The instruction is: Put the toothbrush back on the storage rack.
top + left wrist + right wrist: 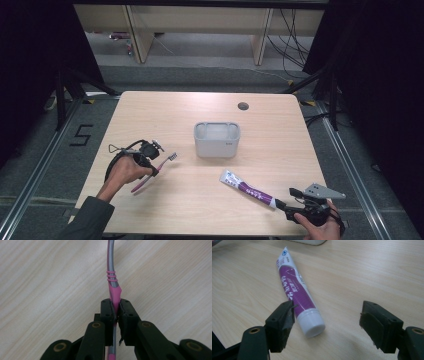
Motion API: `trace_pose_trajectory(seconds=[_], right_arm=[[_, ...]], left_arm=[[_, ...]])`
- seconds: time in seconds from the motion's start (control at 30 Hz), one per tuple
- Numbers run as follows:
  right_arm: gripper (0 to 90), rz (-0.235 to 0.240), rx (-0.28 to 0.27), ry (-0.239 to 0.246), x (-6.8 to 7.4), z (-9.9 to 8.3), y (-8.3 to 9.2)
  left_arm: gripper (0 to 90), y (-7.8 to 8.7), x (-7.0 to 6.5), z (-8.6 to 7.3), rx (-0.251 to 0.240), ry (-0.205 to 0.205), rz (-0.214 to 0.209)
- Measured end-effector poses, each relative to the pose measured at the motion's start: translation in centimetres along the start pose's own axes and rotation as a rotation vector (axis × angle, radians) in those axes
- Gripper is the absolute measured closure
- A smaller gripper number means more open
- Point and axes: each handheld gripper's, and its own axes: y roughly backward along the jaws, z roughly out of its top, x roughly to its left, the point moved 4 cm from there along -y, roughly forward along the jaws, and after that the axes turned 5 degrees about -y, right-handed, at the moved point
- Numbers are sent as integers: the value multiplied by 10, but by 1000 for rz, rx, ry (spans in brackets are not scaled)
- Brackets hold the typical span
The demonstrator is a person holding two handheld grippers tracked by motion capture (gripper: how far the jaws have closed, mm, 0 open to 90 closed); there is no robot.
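- The worktop (pixel 200 200) carries a grey holder (pixel 217 140) ahead of both tools, nearer the left one.
- Left tool (pixel 156 169): jaws clamped on the pink toothbrush (pixel 152 172), its long axis running up and away toward the holder.
- Right tool (pixel 327 322): jaws wide apart, gripping nothing; the toothpaste tube (pixel 295 293) lies just ahead, cap toward the left jaw.
- The left gripper view shows the pinch on the handle; the high view shows the bristle end.

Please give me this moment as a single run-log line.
left gripper: shut on toothbrush | right gripper: open, toothpaste tube cap between jaws, ungripped | holder: mid-table
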Motion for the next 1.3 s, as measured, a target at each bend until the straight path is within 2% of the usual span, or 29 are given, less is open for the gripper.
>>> trace_pose_trajectory(seconds=[0.03,0.07,0.1,0.13,0.23,0.37,0.47,0.5,0.57,0.63,0.67,0.7,0.73,0.77,0.8,0.9,0.93,1.0,1.1,1.17,1.2,1.3], right_arm=[[280,7,8,-28,2,-1,0],[280,-4,-6,0,0,0,0],[280,-4,-6,0,0,0,0],[280,0,-1,-13,1,0,0],[280,-2,-4,-6,0,0,0],[280,-3,-4,-6,0,0,0],[280,-3,-6,-3,0,0,0],[280,-3,-6,-7,0,0,0],[280,-3,-6,-7,0,0,0],[280,-2,-7,-7,0,0,0],[280,-3,-5,-7,0,0,0],[280,-3,-5,-7,0,0,0],[280,2,-9,-8,0,0,0],[280,-15,4,1,-1,0,1],[280,2,-9,-8,0,0,0],[280,-1,-2,-2,0,0,0],[280,-3,-6,-8,0,0,0],[280,2,-11,-7,0,0,0],[280,-5,-5,-8,0,0,0],[280,-4,-4,-9,0,0,0],[280,-4,-5,-6,0,0,0],[280,-4,-4,-10,0,0,0]], left_arm=[[820,2,0,1,-23,5,7],[820,4,1,1,-33,3,9],[820,4,1,1,-33,3,9],[820,9,1,2,-73,5,9],[820,16,2,5,-144,14,1],[821,23,1,8,-203,17,-23],[820,28,2,10,-240,16,-14],[820,30,2,11,-270,24,-20],[820,34,3,13,-303,10,-2],[820,35,3,14,-321,13,-9],[820,38,3,16,-360,21,-3],[820,38,3,16,-360,21,-3],[820,40,3,18,-412,37,-5],[820,42,2,19,-429,47,-6],[820,43,2,20,-442,55,-10],[820,46,1,21,-466,65,-13],[820,48,2,23,-508,71,-1],[820,51,2,25,-540,77,8],[821,55,2,28,-614,100,13],[821,56,1,29,-632,98,13],[820,58,1,31,-661,107,14],[820,63,1,35,-700,109,24]])
